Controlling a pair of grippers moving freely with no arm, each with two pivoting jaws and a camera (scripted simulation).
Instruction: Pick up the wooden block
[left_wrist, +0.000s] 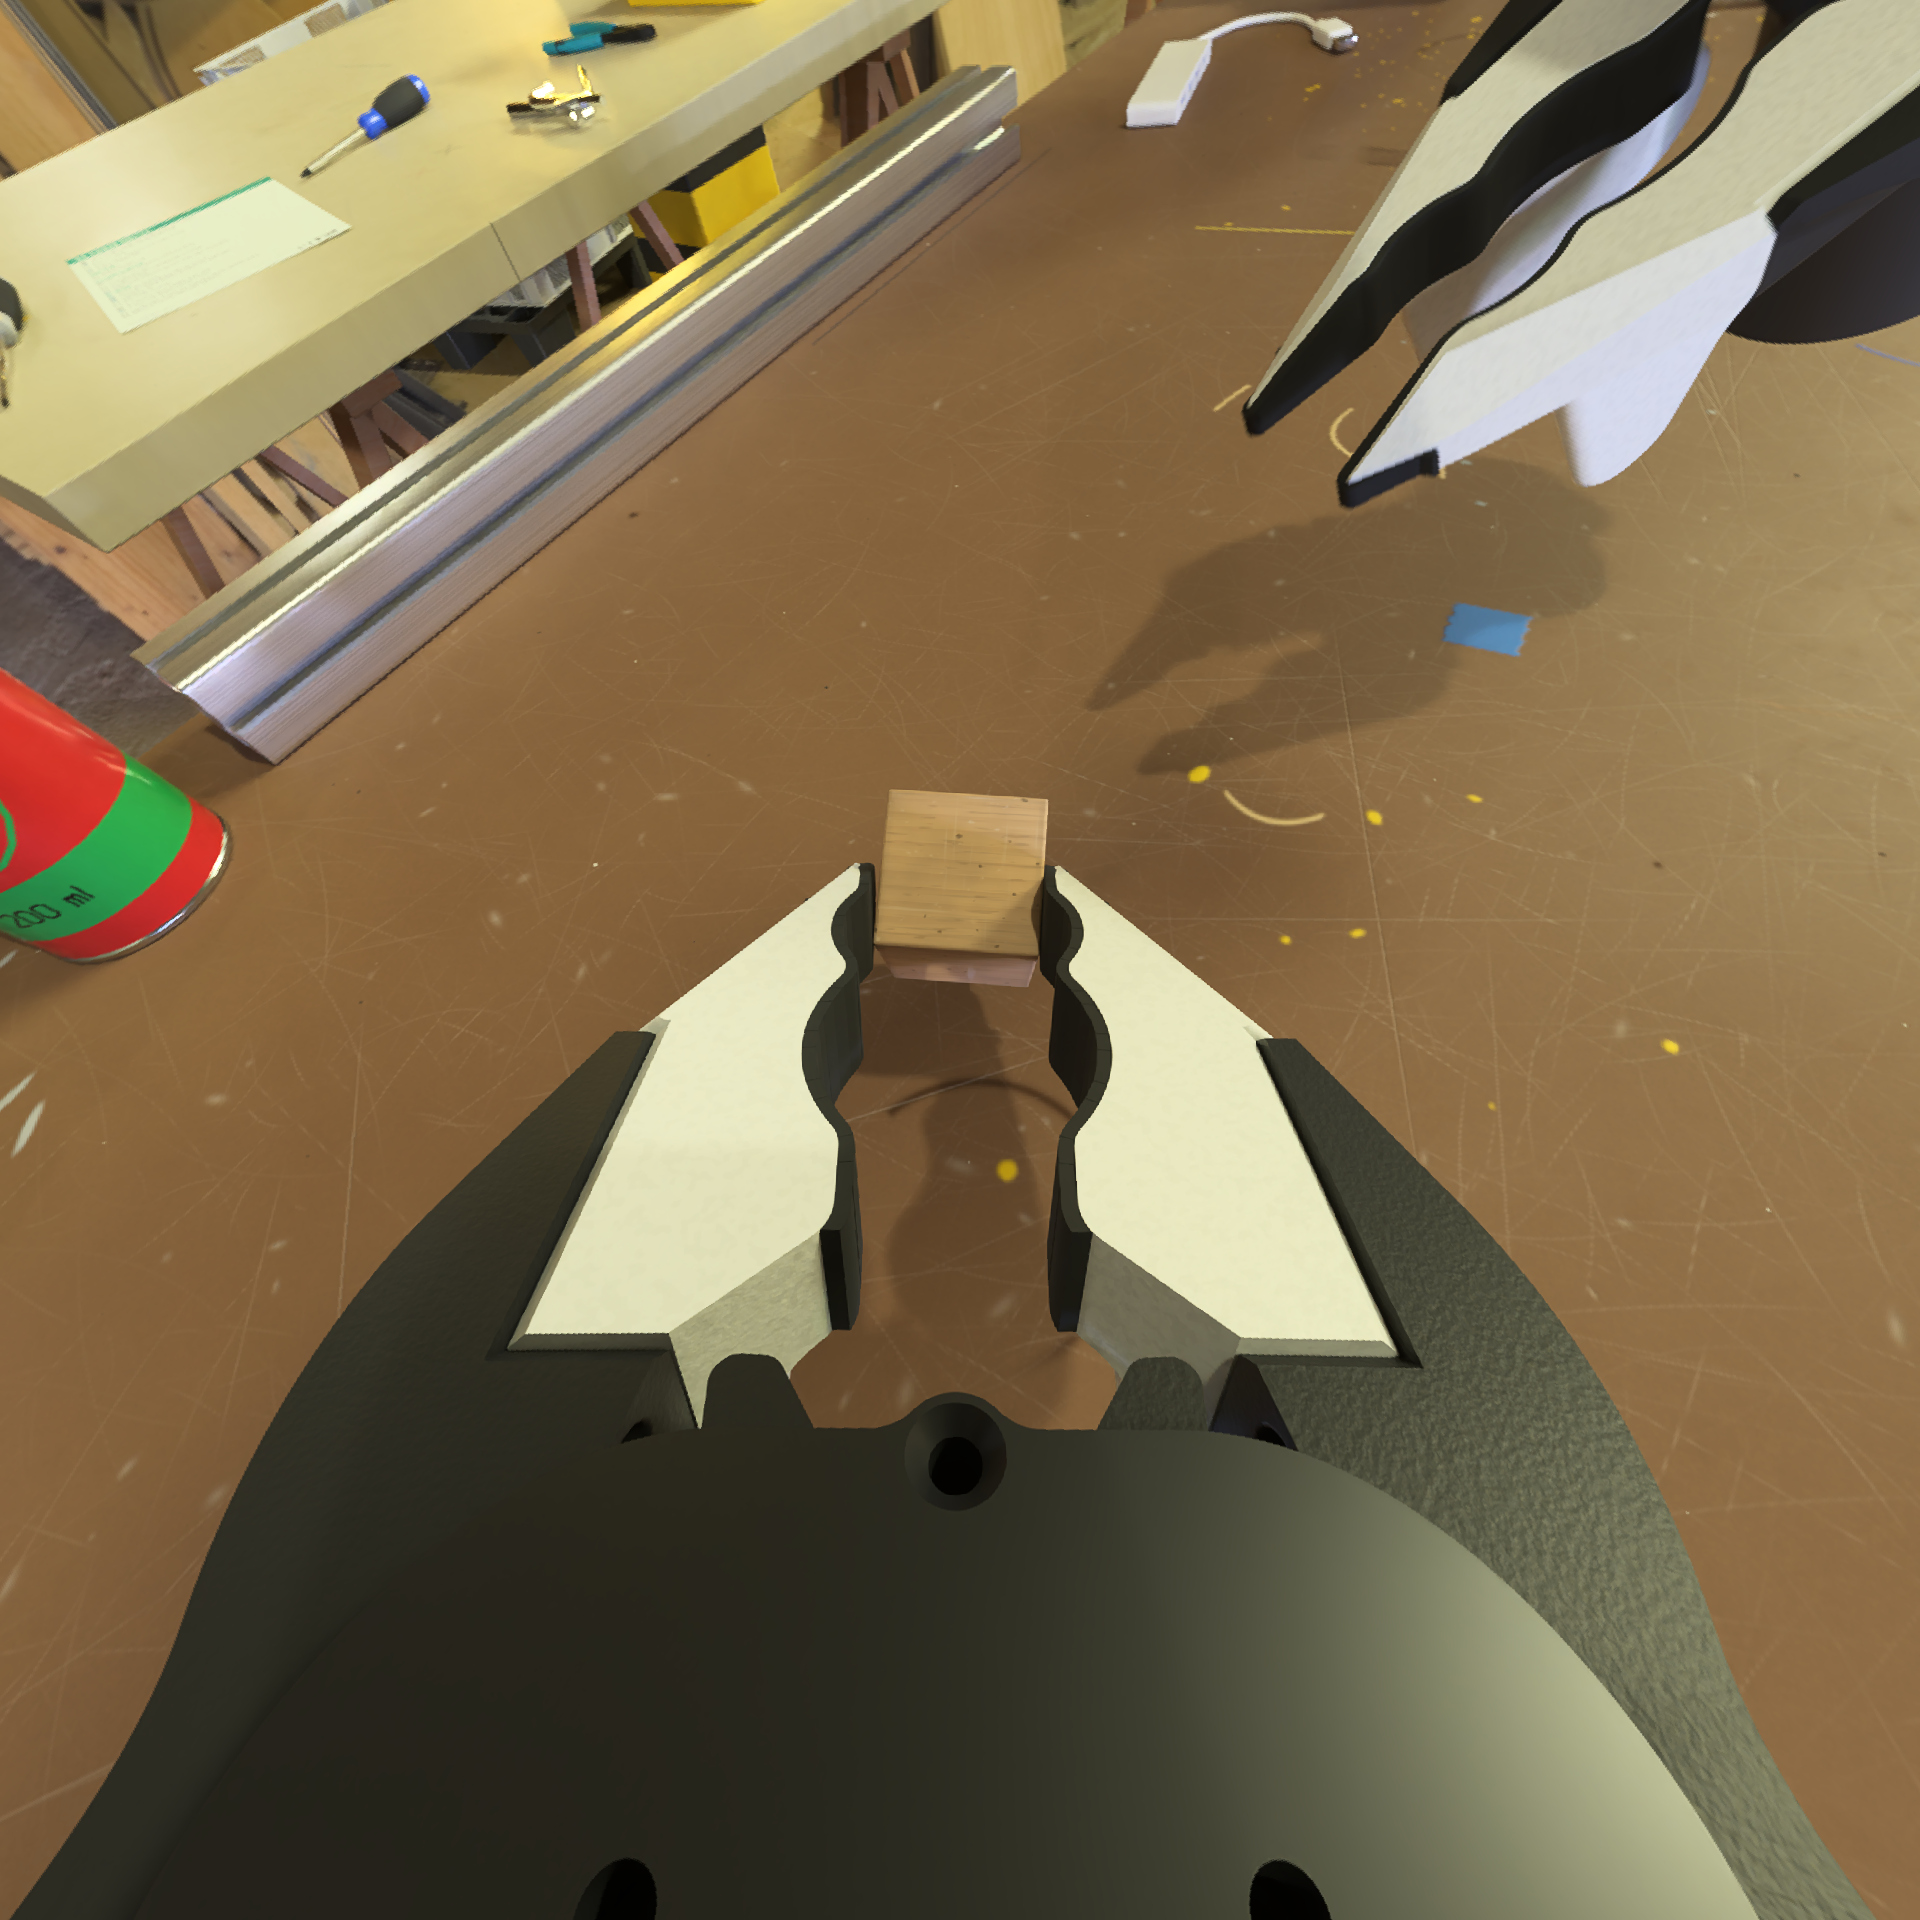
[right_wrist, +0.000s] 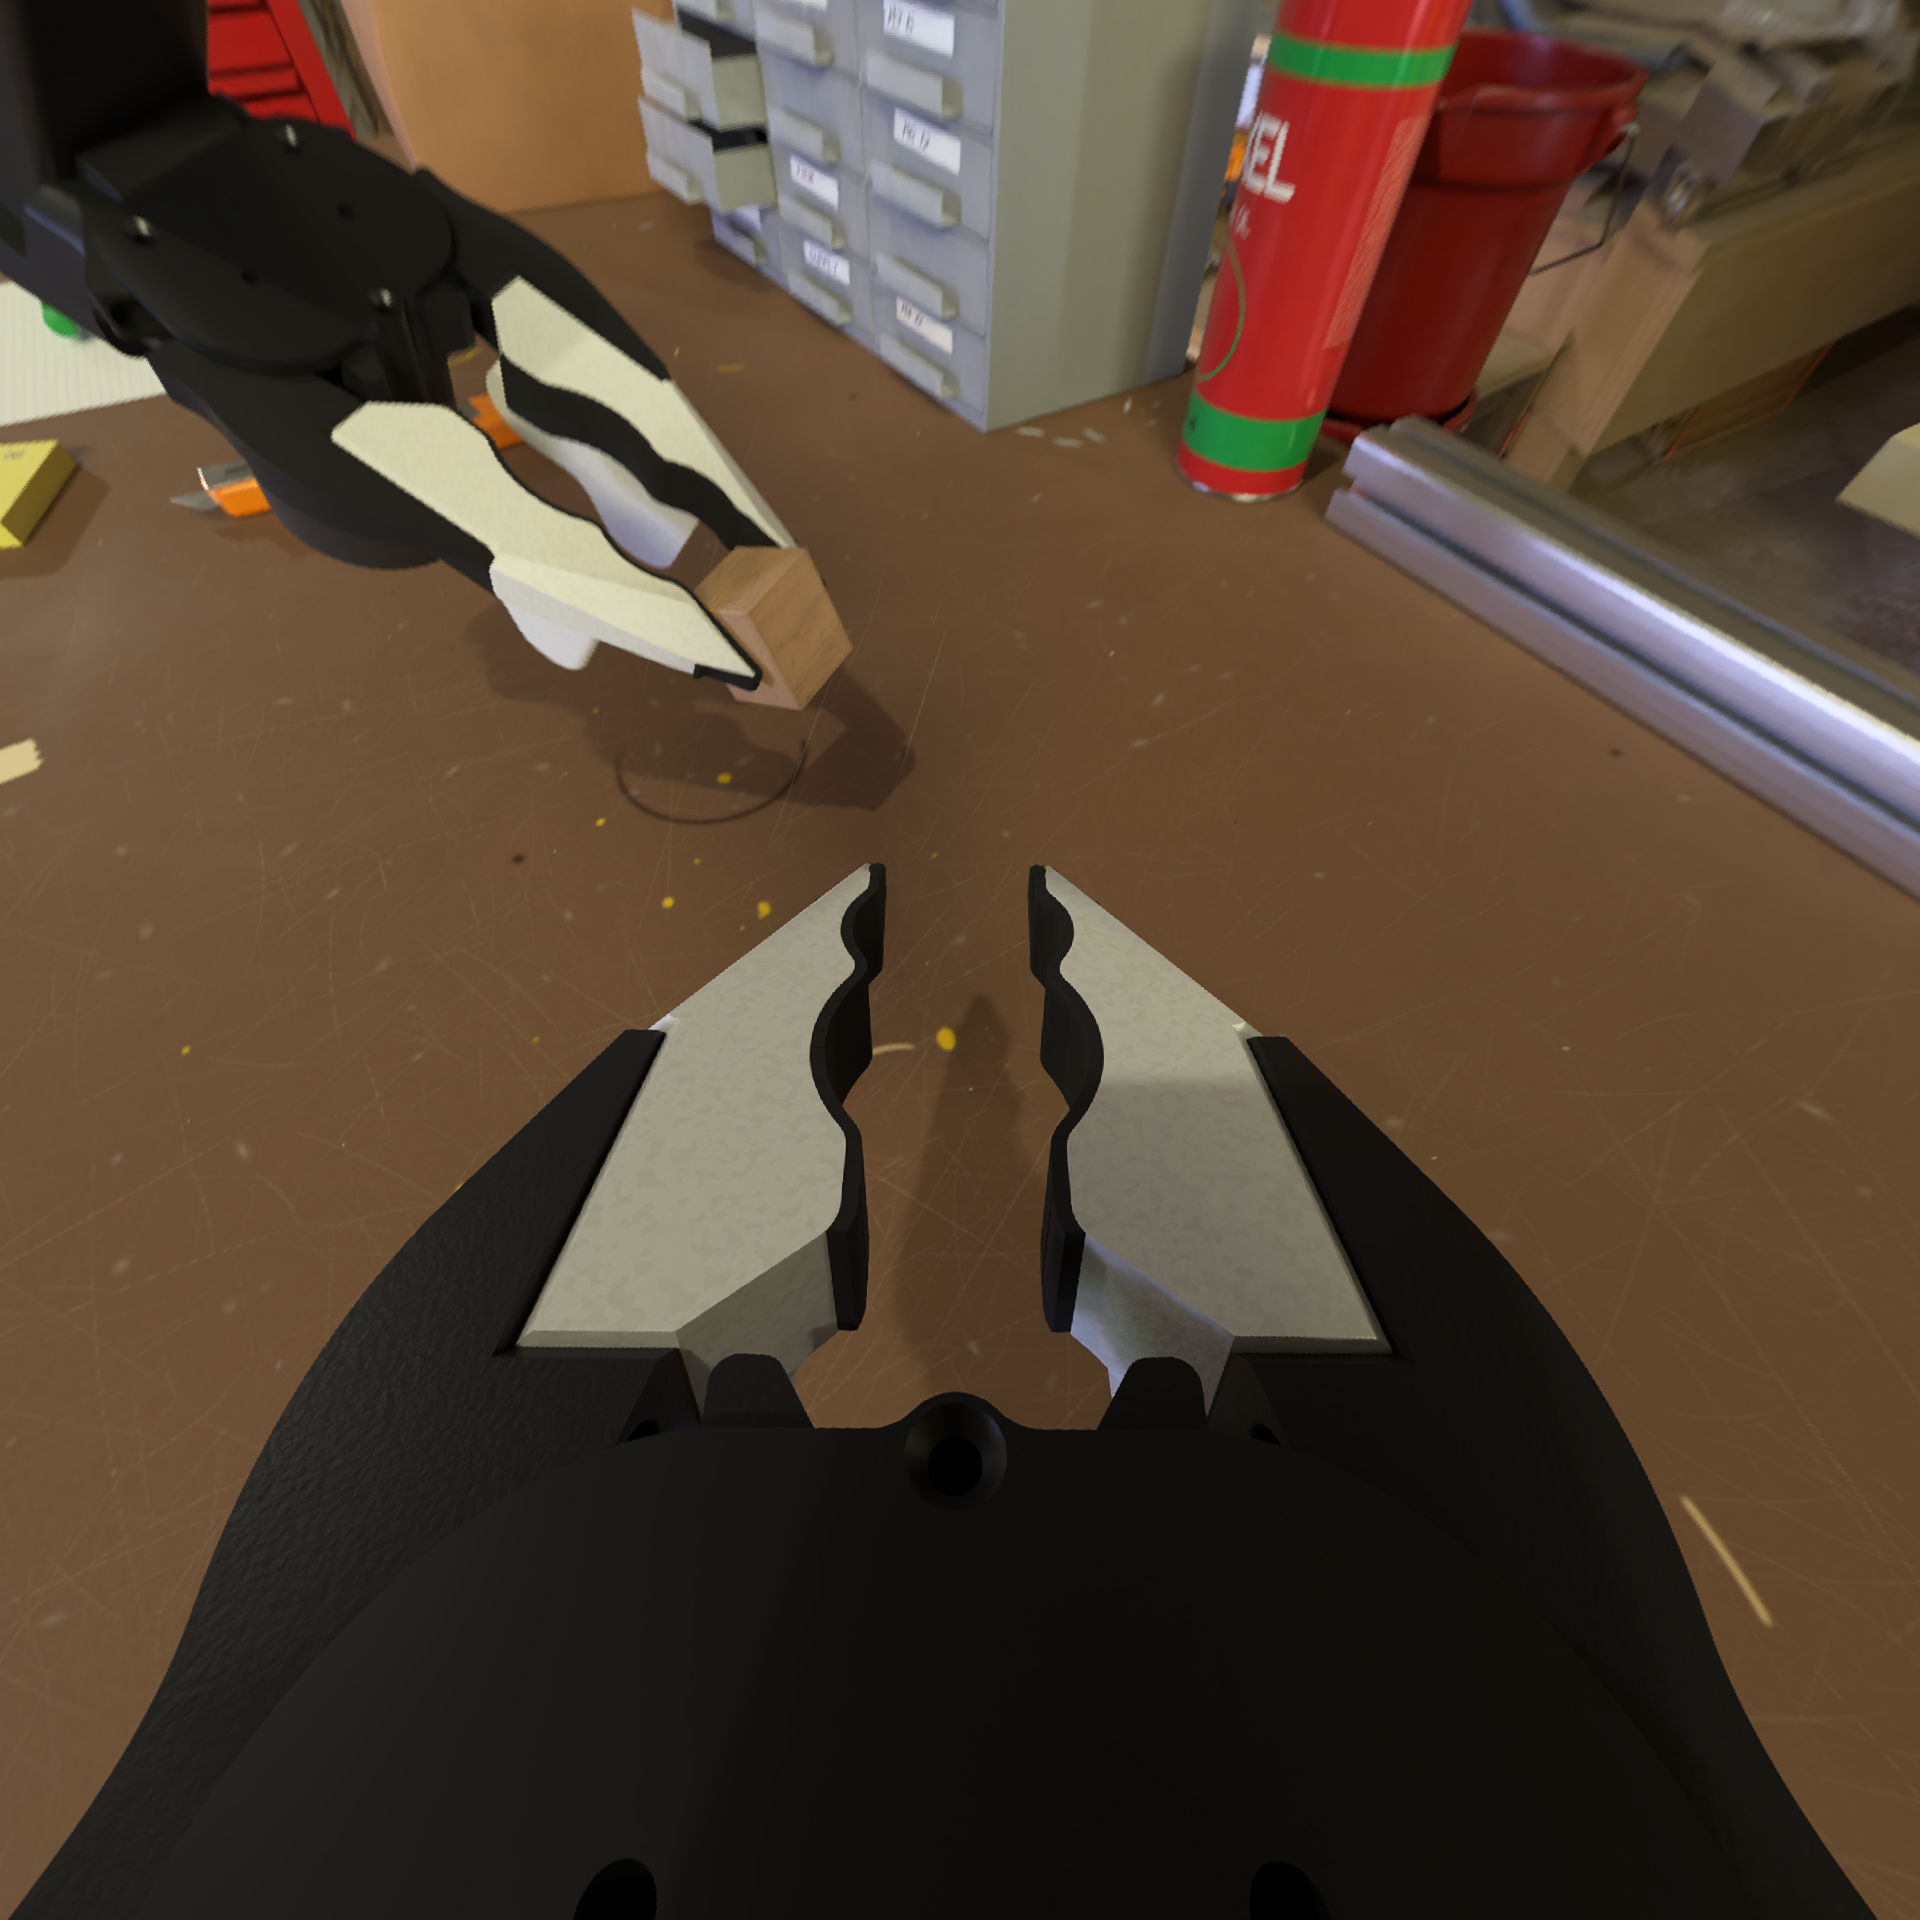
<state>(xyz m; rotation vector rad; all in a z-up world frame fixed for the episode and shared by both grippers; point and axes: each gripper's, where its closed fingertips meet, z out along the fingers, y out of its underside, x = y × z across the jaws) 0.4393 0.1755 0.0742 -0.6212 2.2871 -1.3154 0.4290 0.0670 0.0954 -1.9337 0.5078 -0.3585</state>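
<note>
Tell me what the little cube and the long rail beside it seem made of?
The cube, shut in the left tool, looks like unvarnished wood: tan, matte, with grain lines. The rail looks like brushed aluminium: silvery, streaked reflections, though painted plastic is possible.

From my left gripper (left_wrist: 958, 914), clamped on the wooden block (left_wrist: 961, 883), the brown tabletop (left_wrist: 727, 727) ahead is bare, so I have a clear lane forward. To its left the red and green can (left_wrist: 94, 852) and the long aluminium rail (left_wrist: 582, 416) wall that side. My right gripper (right_wrist: 956, 904), jaws parted and empty, has bare tabletop ahead of it, with the grey drawer cabinet (right_wrist: 935, 208) blocking the far end.
</note>
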